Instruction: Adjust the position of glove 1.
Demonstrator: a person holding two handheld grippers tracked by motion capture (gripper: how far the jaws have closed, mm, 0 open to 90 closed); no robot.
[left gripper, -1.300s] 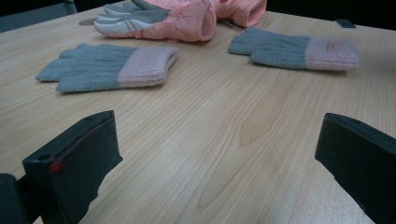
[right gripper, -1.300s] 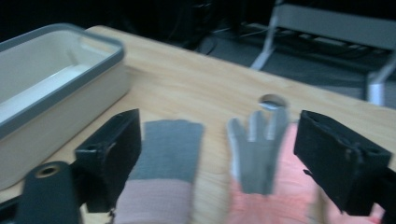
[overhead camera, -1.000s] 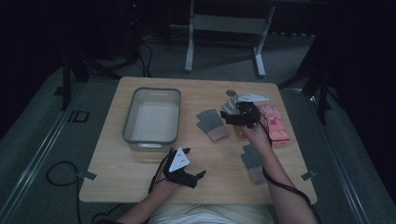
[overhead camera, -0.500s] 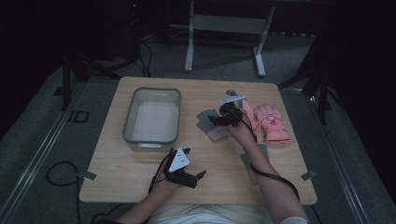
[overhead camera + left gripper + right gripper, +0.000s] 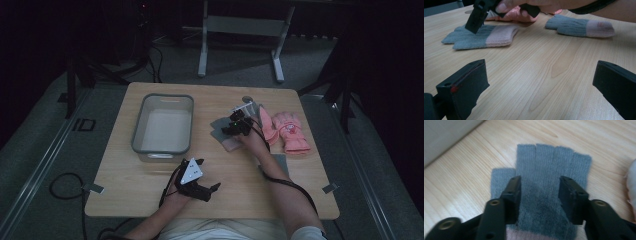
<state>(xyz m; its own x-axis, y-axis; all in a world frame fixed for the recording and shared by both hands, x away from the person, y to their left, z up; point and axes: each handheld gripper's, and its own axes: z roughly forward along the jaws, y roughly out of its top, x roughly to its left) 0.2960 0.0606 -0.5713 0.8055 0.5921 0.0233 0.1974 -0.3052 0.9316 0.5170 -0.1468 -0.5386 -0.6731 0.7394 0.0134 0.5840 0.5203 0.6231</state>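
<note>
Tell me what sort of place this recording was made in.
Probably a lab or studio set up for recording, not a home: a lone wooden table on grey carpet in a dark room, a metal stand behind it, cables trailing over the floor.

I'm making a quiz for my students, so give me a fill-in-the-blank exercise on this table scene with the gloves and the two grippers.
1. The right gripper is over the grey knitted glove with the ____ cuff.
2. The clear plastic bin on the light wooden table holds ____.
3. The pair of padded mittens at the table's right side is ____ in colour.
4. The jaws of the left gripper stand ____ above bare wood.

Missing words: pink; nothing; pink; open
</note>
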